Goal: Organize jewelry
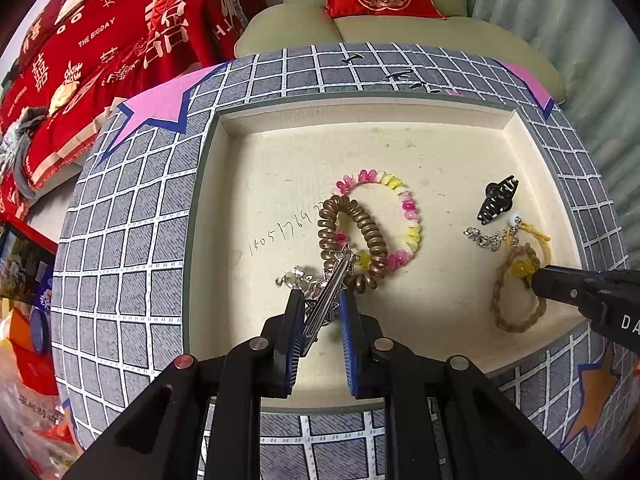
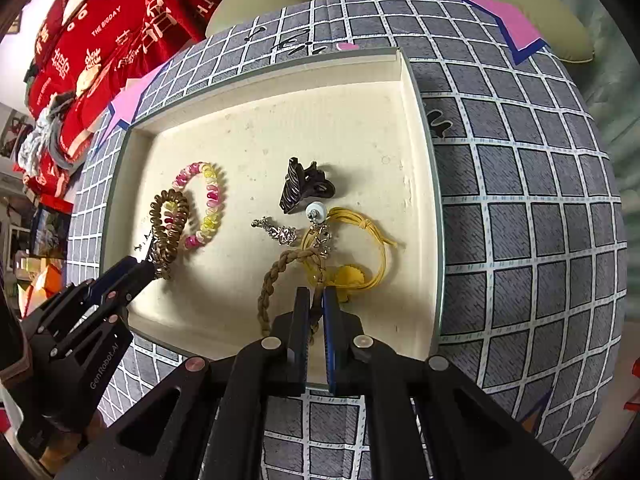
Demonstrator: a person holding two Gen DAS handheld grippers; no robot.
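The left gripper (image 1: 320,300) clamps a silver star hair clip (image 1: 328,292), the bronze coil hair tie (image 1: 354,236) just ahead. The right gripper (image 2: 316,296) pinches a braided brown band (image 2: 280,276).

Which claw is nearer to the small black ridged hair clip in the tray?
Right. The right claw grips the brown braided band just below the black ridged hair clip. The left claw holds the silver star hairpin across the tray, beyond the coiled ties.
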